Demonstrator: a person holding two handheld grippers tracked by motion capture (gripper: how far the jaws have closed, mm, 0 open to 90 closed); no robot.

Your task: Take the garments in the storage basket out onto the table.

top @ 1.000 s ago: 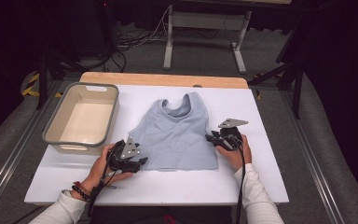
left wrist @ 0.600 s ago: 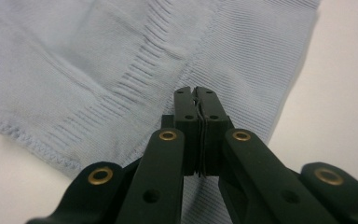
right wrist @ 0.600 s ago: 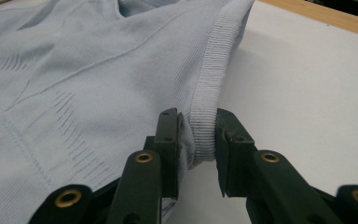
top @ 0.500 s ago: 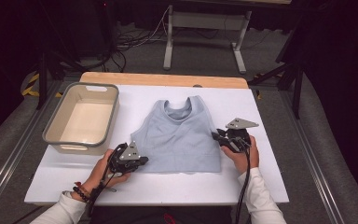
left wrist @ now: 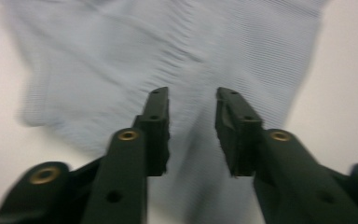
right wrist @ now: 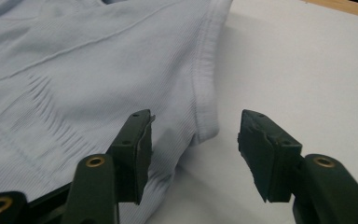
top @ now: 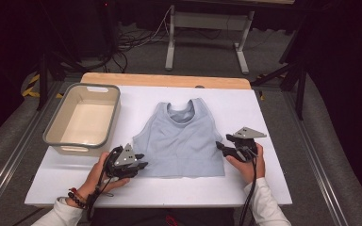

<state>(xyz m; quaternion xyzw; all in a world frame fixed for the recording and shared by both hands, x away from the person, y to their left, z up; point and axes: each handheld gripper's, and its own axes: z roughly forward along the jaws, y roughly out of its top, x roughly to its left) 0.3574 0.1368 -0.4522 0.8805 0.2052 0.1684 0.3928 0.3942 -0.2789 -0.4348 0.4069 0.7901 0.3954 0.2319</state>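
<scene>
- Grippers first: the left gripper point(top: 140, 165) sits at the top's lower left corner; its jaws have just been opening and stand apart, with cloth lying under the gap and nothing pinched between the pads.
- In the left gripper view the fingertips point(left wrist: 158, 105) hover over ribbed fabric, blurred, so I cannot tell whether they brush it.
- The right gripper point(top: 222, 145) is at the top's right side seam; its jaws have also just been opening and stand well apart, holding nothing.
- In the right gripper view the hem edge of the top point(right wrist: 205, 93) lies between the jaws, one jaw over cloth, the other over bare table point(right wrist: 307, 70).
- The top point(top: 184, 141) lies spread flat, neck away from the person, in the middle of the white table, just beside the bin point(top: 56, 123).
- The bin holds nothing.
- Judgement: the spreading looks done and both edges look released; folding has not begun, and the top is not yet in the bin, if that is where it goes.
</scene>
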